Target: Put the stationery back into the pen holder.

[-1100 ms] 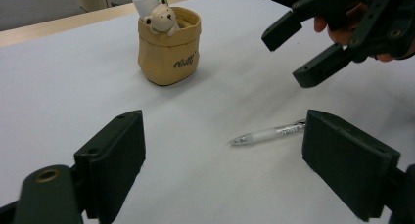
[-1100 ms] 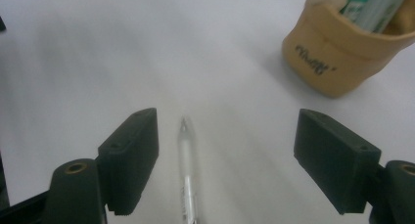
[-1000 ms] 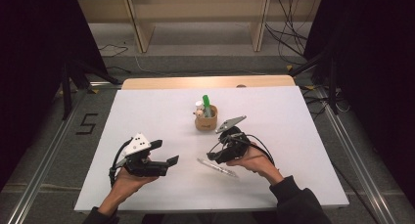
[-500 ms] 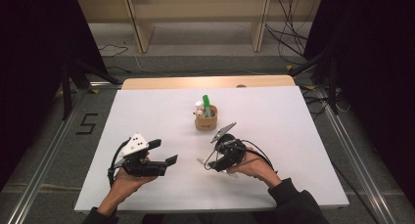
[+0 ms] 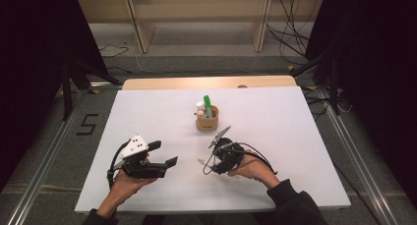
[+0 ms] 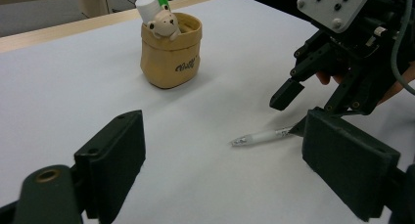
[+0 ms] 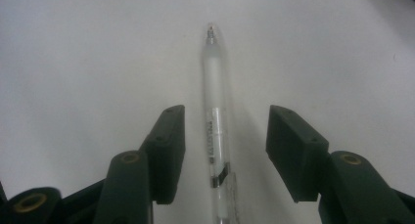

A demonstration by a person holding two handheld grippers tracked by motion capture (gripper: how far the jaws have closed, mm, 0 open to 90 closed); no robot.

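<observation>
A clear white pen [image 7: 215,116] lies flat on the white table, tip pointing away from my right gripper [image 7: 226,114]. The jaws straddle its barrel and have just been closing; a gap remains on each side, so the pads do not press on it. In the high view the right gripper [image 5: 212,166] tilts down over the pen [image 5: 203,162] at centre front. In the left gripper view the pen [image 6: 259,136] pokes out from under the right gripper [image 6: 293,114]. My left gripper [image 5: 164,154] [image 6: 220,150] stays open and empty at front left, aimed right.
A tan fabric pot [image 5: 207,122] [image 6: 170,53] with a small bear figure holds a green marker [image 5: 208,104] and a white-capped item [image 6: 148,6] behind the pen. The white table [image 5: 295,126] has open room on both sides. A wooden strip runs along its far edge.
The right gripper has dipped forward and down onto the pen, and its jaws have narrowed around it. The left gripper has stayed put.
</observation>
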